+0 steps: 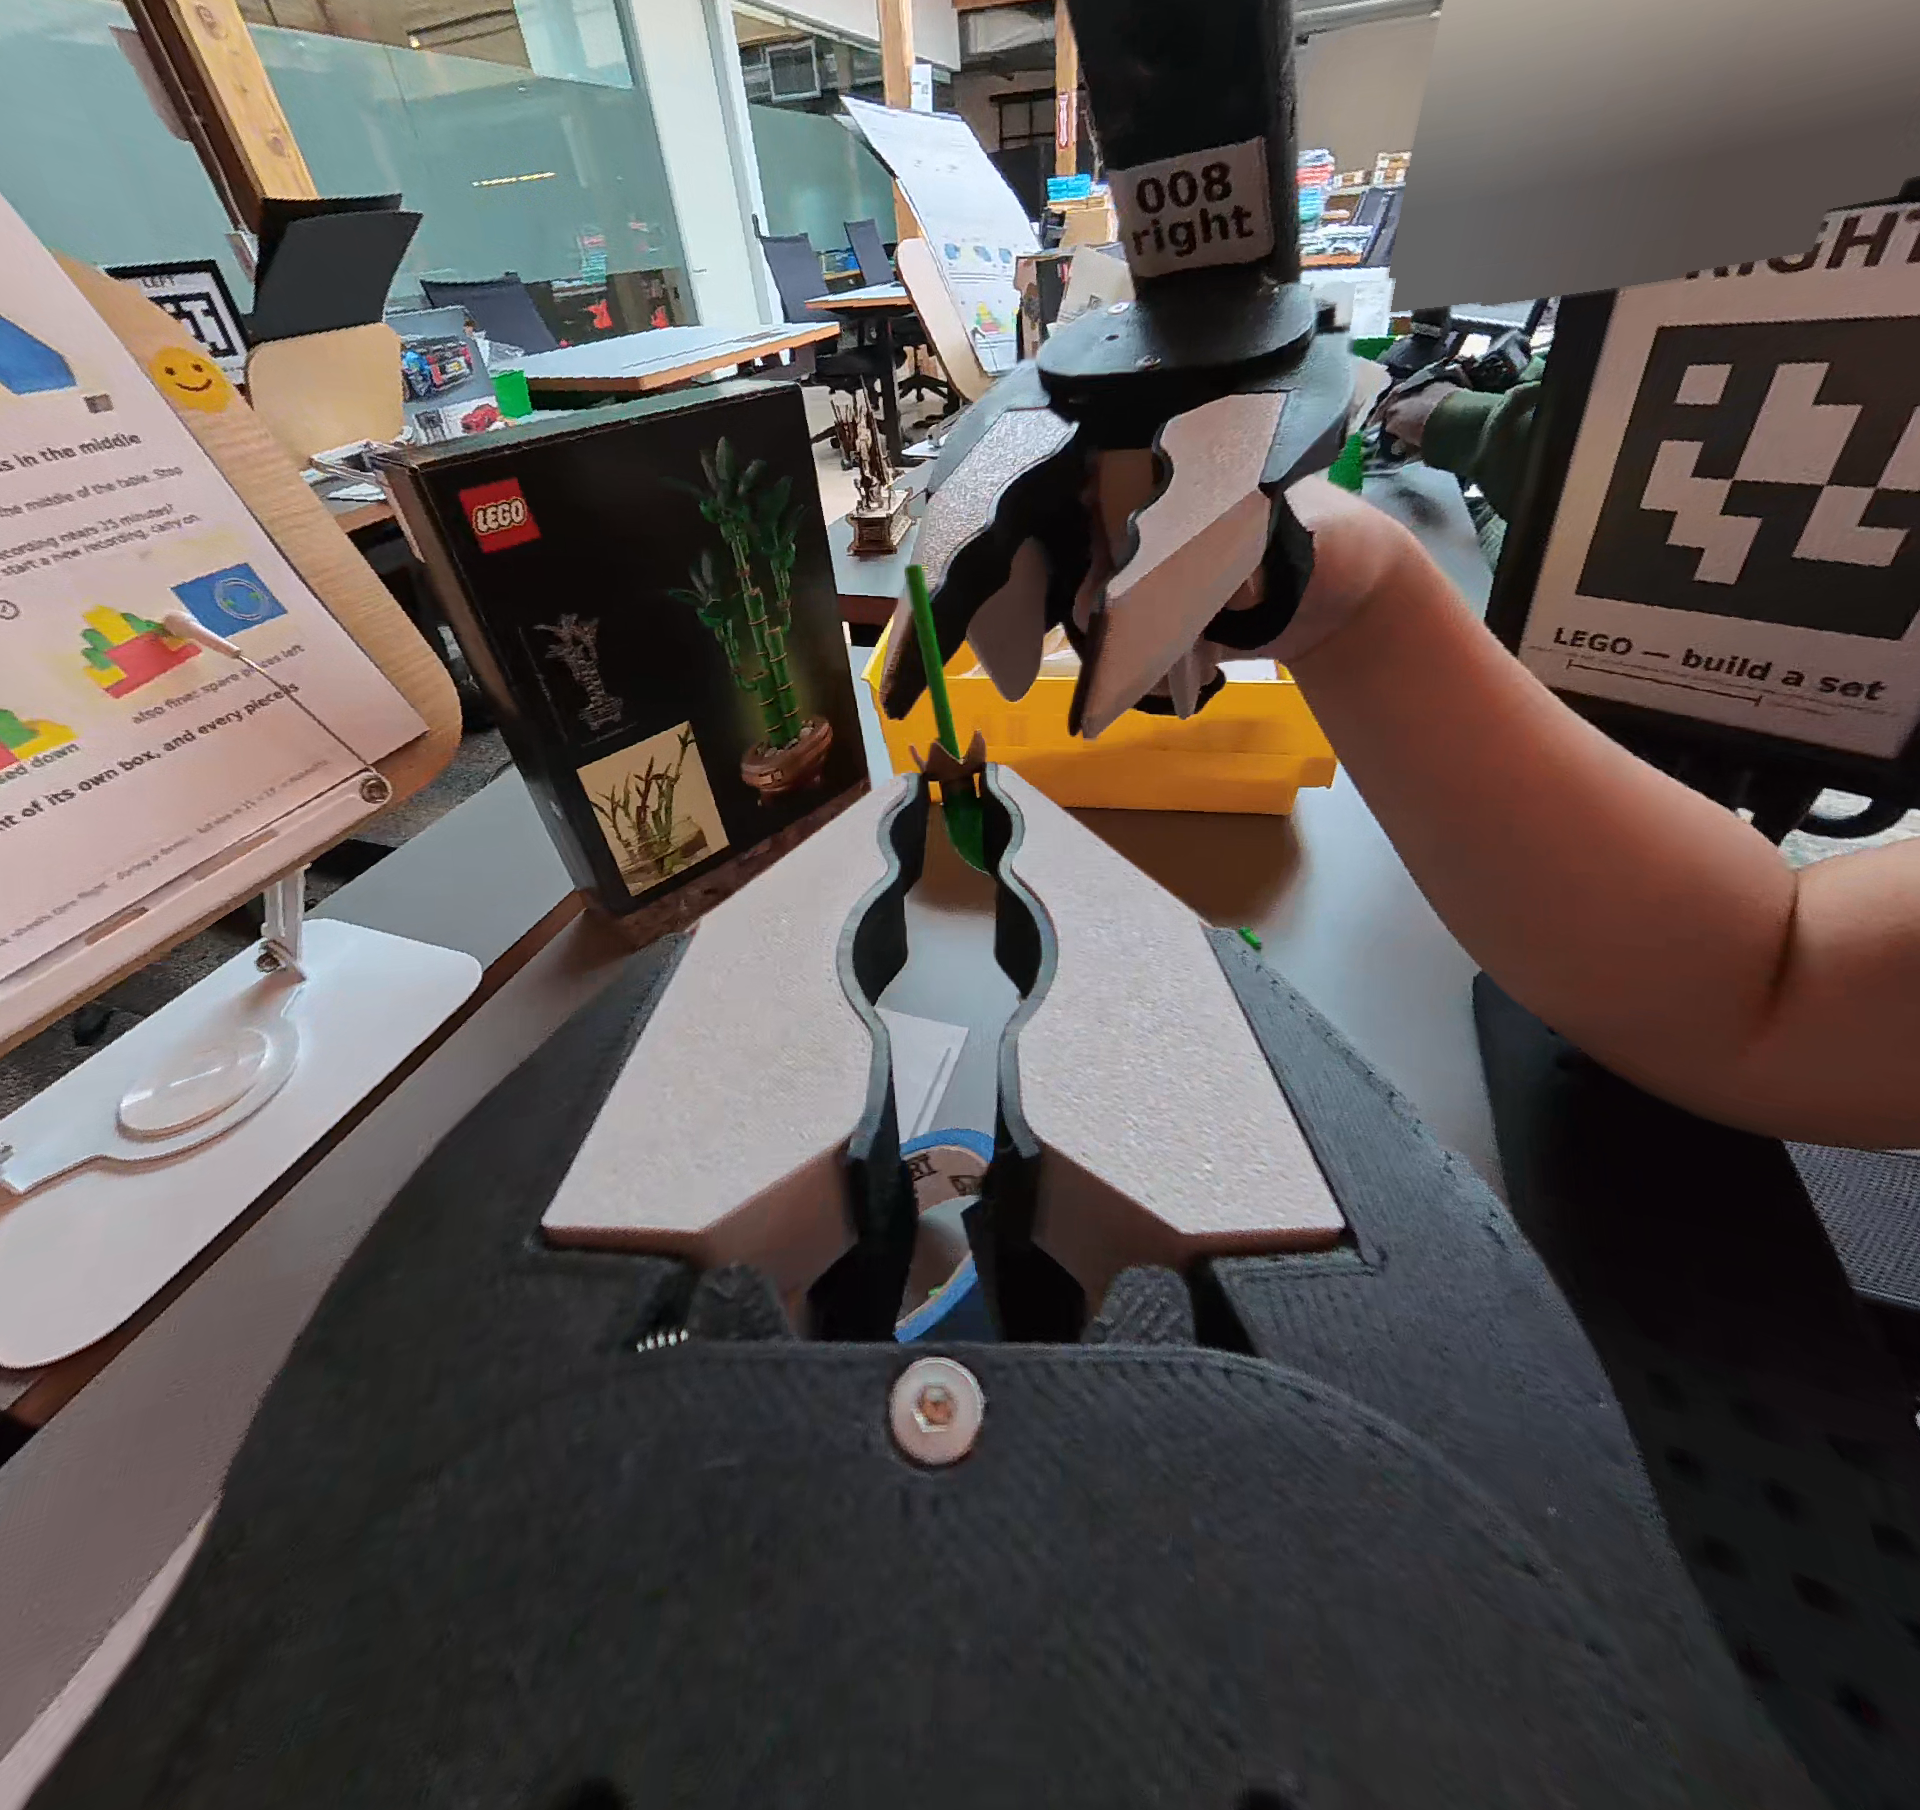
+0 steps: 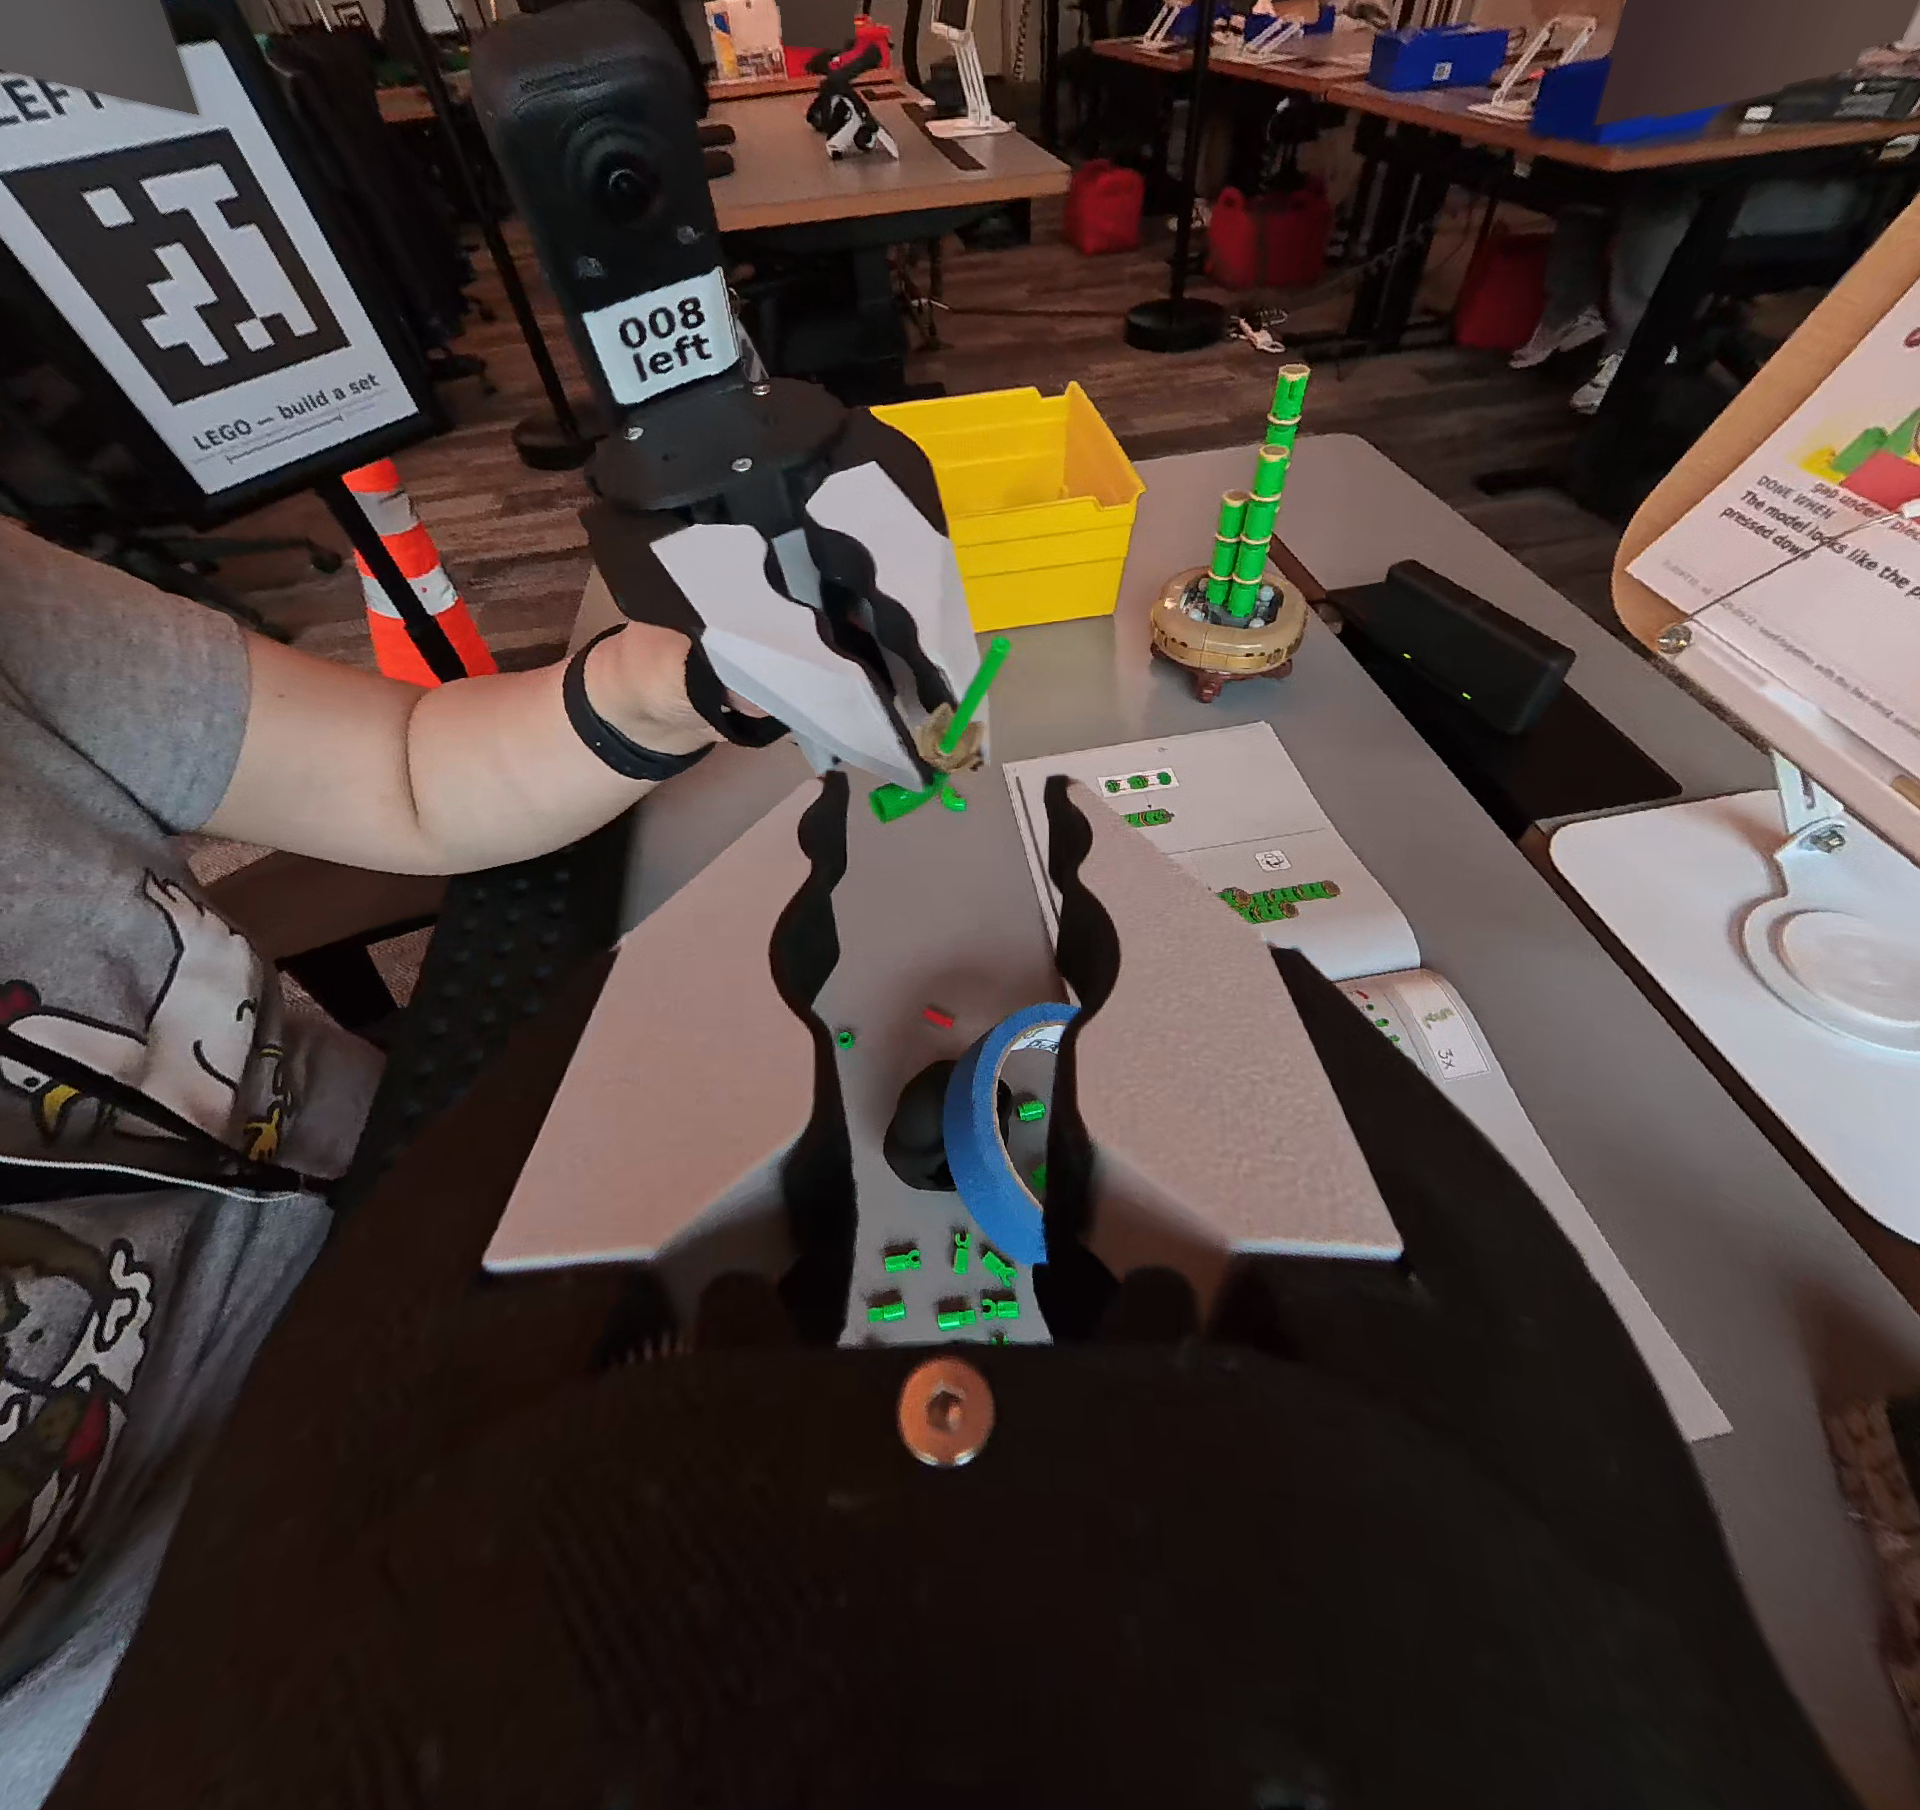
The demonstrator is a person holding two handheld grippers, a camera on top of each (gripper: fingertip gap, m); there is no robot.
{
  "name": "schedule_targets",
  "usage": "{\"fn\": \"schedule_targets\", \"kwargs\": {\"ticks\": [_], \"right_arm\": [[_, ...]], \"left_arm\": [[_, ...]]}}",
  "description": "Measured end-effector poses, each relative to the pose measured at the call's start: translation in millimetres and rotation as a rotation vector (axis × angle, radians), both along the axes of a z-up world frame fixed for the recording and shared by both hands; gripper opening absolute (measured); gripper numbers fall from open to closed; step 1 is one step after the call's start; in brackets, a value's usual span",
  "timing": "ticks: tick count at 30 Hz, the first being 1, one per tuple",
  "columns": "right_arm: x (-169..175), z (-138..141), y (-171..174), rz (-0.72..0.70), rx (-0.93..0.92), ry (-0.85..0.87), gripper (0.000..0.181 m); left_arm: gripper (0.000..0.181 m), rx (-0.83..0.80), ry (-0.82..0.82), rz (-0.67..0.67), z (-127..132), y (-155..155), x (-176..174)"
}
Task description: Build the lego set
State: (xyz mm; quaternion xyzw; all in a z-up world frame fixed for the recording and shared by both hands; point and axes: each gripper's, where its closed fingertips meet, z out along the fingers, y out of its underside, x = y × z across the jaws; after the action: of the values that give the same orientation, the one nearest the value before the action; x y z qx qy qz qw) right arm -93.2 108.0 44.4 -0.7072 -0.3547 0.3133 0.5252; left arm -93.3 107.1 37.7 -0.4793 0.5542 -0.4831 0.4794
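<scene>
Rod pinched at left gripper tips | right gripper spread, seemingly empty

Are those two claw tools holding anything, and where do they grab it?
The left hand-held gripper pinches a small green stem piece at its tan and green base, the rod sticking out. The right hand-held gripper is open and holds nothing.

We see a thin green plastic rod with a tan petal-shaped piece at its foot, tilted and held up off the grey bench. A half-built green bamboo model on a round tan base stands upright near the far edge. Small loose green plastic pieces lie scattered on the near side. An open white instruction booklet lies flat between them.
</scene>
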Motion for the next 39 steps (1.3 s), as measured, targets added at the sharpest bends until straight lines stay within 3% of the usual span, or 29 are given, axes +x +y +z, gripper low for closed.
{"fn": "schedule_targets", "kwargs": {"ticks": [8,39], "right_arm": [[3,1,-2,0.037,0.015,0.034,0.036],[0,1,-2,0.068,0.053,0.032,0.035]], "left_arm": [[0.008,-0.091,-0.015,-0.096,3,-10,-1],[0.007,-0.151,-0.039,-0.147,6,-13,-3]]}}
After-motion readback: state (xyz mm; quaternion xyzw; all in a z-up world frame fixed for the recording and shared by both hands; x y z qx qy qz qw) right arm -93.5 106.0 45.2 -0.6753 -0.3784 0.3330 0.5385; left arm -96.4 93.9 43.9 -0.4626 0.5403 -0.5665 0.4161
